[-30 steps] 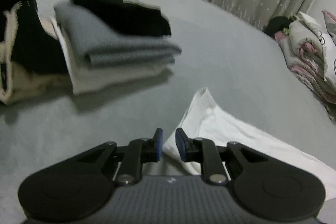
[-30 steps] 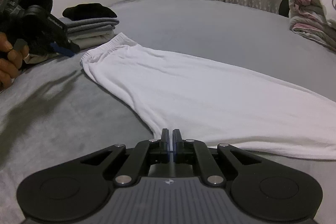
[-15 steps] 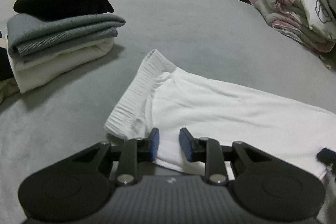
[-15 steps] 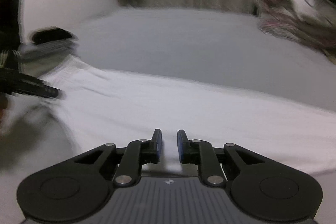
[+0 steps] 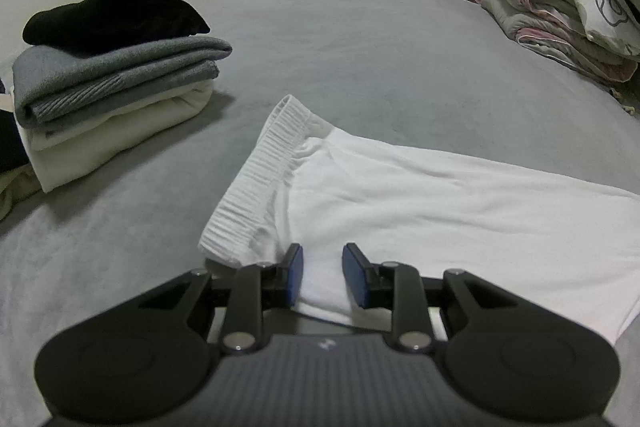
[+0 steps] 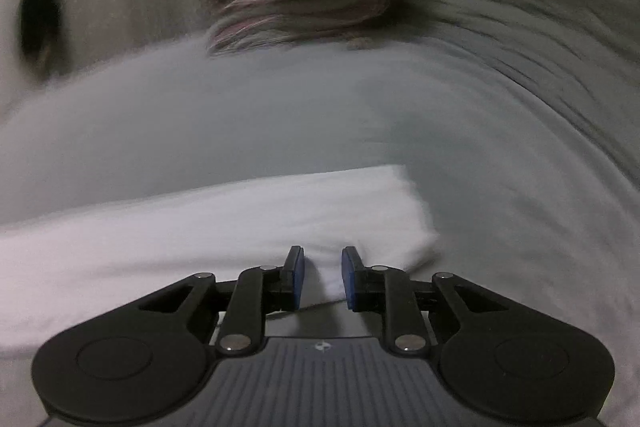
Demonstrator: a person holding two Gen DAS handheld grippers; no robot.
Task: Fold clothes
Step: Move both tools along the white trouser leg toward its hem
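White trousers (image 5: 420,203) lie flat on the grey bed (image 5: 360,39); left tongs (image 5: 321,275) and right tongs (image 6: 322,277) both gape, released, over the fabric.

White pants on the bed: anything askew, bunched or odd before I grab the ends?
Nothing serious. The white pants lie flat on the grey bed, with slight puckers below the waistband. Both tongs are open, left near the waistband, right near the leg end. The folded stack looks tidy.

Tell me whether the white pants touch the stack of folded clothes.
Apart. The left wrist view shows bare grey bed between the white pants and the stack of folded clothes.
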